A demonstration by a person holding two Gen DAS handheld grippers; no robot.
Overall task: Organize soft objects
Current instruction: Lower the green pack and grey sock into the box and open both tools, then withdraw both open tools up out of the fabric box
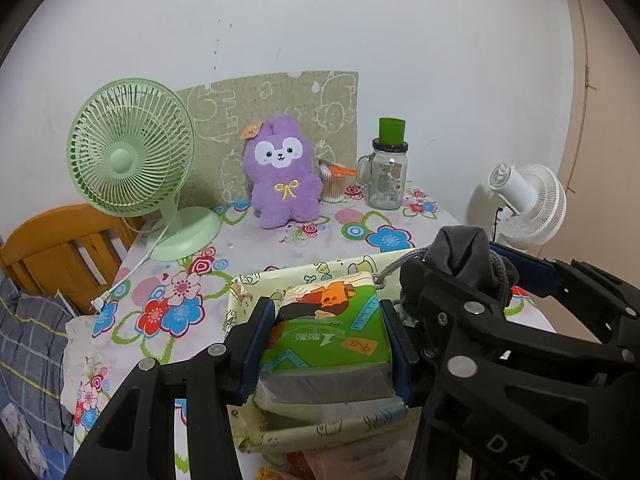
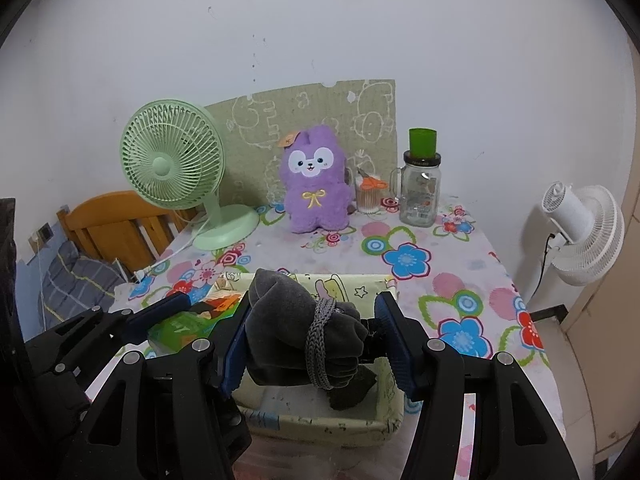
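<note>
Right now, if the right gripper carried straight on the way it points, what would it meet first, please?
Probably the fabric storage box just below and ahead: the right gripper, gripping the grey pouch, angles down over its open top. Depth is unclear, so it might be the box's far wall instead.

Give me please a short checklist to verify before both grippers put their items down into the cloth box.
1. Left gripper grips the green tissue pack with both pads: ok.
2. Right gripper holds the grey bundle: ok on its left pad; contact on the other pad cannot tell.
3. Both items are over the cloth box: ok.
4. Free floor in the box under the bundle: ok, pale bottom visible.
5. Free room under the tissue pack: cannot tell, the pack hides it.
6. Purple plush and glass jar are away from the box: ok.
</note>
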